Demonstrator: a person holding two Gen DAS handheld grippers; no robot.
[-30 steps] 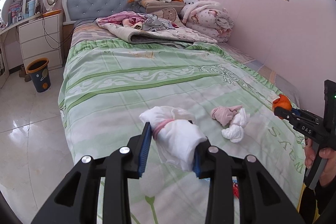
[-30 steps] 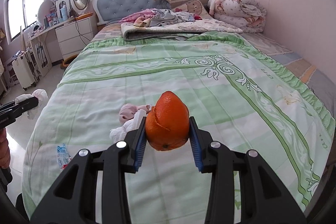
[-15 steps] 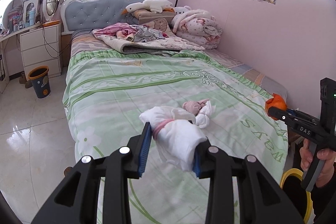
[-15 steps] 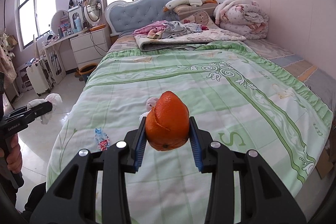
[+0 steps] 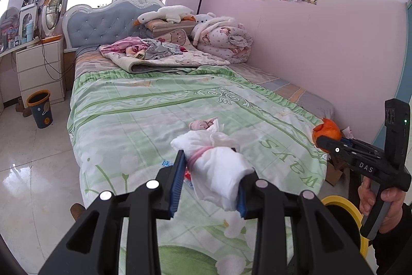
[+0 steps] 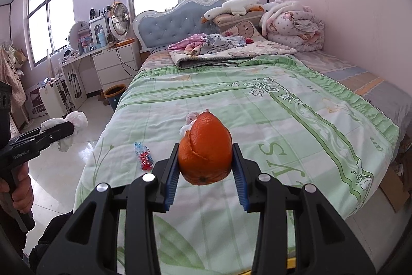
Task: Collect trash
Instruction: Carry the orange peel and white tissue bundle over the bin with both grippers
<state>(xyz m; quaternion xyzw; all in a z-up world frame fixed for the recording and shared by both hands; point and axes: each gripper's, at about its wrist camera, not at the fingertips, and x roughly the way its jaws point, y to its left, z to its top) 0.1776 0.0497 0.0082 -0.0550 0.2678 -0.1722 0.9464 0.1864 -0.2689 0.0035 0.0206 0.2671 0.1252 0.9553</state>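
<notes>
My left gripper (image 5: 209, 181) is shut on a white crumpled tissue wad (image 5: 219, 172) with a pink band, held above the foot of the bed. My right gripper (image 6: 206, 168) is shut on an orange peel (image 6: 206, 148); the left wrist view shows that orange peel (image 5: 327, 130) at the right, over the bed's corner. On the green bedspread (image 6: 257, 120) lie a pink and white tissue clump (image 5: 204, 124) and a small red and blue wrapper (image 6: 143, 156). A yellow-rimmed bin (image 5: 342, 208) shows at lower right under the right gripper.
A dark bin with an orange rim (image 5: 40, 108) stands on the tiled floor by the white nightstand (image 5: 40, 68). Folded quilts, clothes and a plush goose (image 5: 164, 14) crowd the head of the bed. A cardboard box (image 6: 394, 195) lies by the bed's right corner.
Both grippers have pulled back from the bed and risen a little, keeping their loads. The tissue clump and wrapper on the bedspread now lie farther off, and the yellow-rimmed bin has come into view.
</notes>
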